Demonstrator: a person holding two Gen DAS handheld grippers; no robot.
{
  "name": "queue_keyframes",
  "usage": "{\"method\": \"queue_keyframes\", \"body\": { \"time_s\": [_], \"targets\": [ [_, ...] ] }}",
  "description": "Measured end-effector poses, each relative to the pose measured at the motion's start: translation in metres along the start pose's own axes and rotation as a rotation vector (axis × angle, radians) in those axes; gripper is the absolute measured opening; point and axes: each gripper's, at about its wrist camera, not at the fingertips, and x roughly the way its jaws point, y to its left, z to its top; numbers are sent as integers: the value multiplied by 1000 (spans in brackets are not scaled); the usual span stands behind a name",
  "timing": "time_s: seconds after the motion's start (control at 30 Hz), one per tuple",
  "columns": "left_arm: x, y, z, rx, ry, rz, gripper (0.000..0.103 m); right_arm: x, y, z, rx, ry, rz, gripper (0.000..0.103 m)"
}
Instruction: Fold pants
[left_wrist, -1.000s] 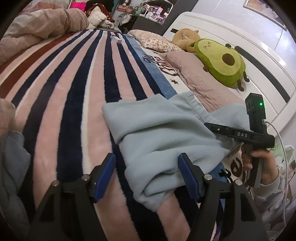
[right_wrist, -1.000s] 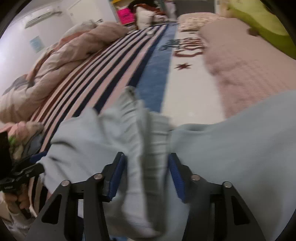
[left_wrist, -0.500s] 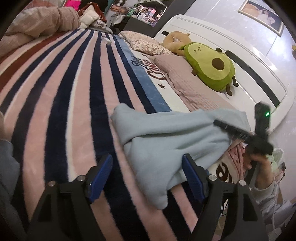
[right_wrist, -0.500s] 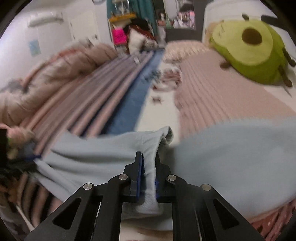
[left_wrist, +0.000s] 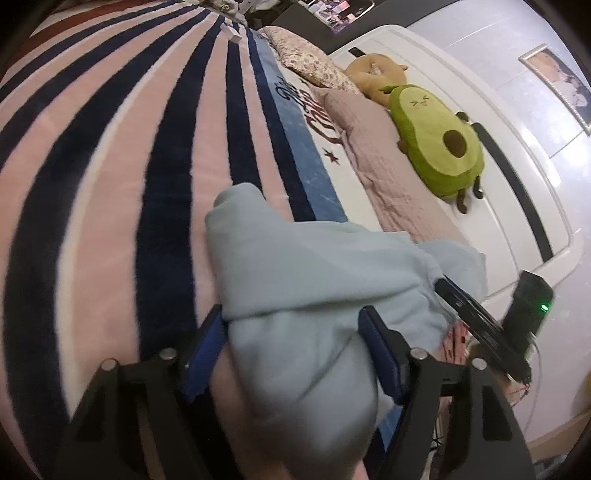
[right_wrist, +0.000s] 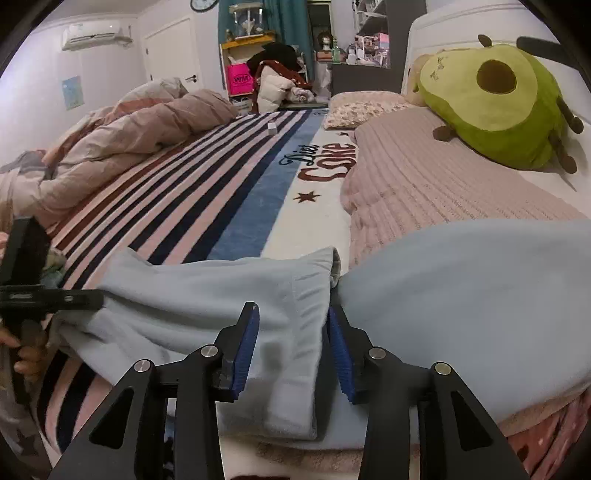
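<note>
Light blue pants (left_wrist: 314, 266) lie bunched on the striped blanket (left_wrist: 110, 184) near the bed's edge. My left gripper (left_wrist: 291, 325) straddles a thick fold of them. Its jaws are closing, with fabric filling the gap and the blue pads (left_wrist: 207, 343) at its sides. In the right wrist view, the pants (right_wrist: 203, 288) stretch across the foreground. My right gripper (right_wrist: 291, 314) has a hemmed fold between its jaws, which are opening, and the pads stand just off the cloth. The left gripper (right_wrist: 88, 295) shows at the pants' left end, and the right gripper (left_wrist: 448, 291) at their right end.
A green avocado plush (right_wrist: 491, 92) and an orange plush (left_wrist: 373, 74) rest against the white headboard (left_wrist: 517, 177). A pink quilted cover (right_wrist: 424, 177) lies by the pants, a heaped duvet (right_wrist: 129, 136) at the far left, and a small white box (right_wrist: 272, 128) on the stripes.
The right gripper clamped shut on a fold of the pants, lifted it, and has now opened. The left gripper moved forward over the pants, so the cloth now sits between its jaws.
</note>
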Motion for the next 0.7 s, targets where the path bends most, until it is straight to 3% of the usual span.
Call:
{"method": "queue_keyframes", "body": {
  "time_s": [0.07, 0.1, 0.13, 0.3, 0.43, 0.53, 0.7],
  "targets": [
    [8, -5, 1, 3, 6, 31, 48, -3, -1, -1, 16, -5, 20, 34],
    [10, -5, 1, -1, 10, 34, 33, -5, -2, -1, 28, -9, 31, 34],
    [14, -6, 0, -9, 20, 27, 24, -7, -5, -2, 47, -15, 48, 34],
    [4, -16, -7, 24, -28, 31, 17, -13, -12, -2, 96, -33, 82, 34],
    [-33, -36, -5, 124, -144, 118, 17, -16, -13, -1, 105, -35, 95, 34],
    [-70, -33, 1, 127, -225, 151, 16, -19, -12, -2, 117, -38, 139, 36],
    [-132, -19, 6, 137, -359, 395, 16, -19, 0, -6, 121, -8, 208, 36]
  ]
}}
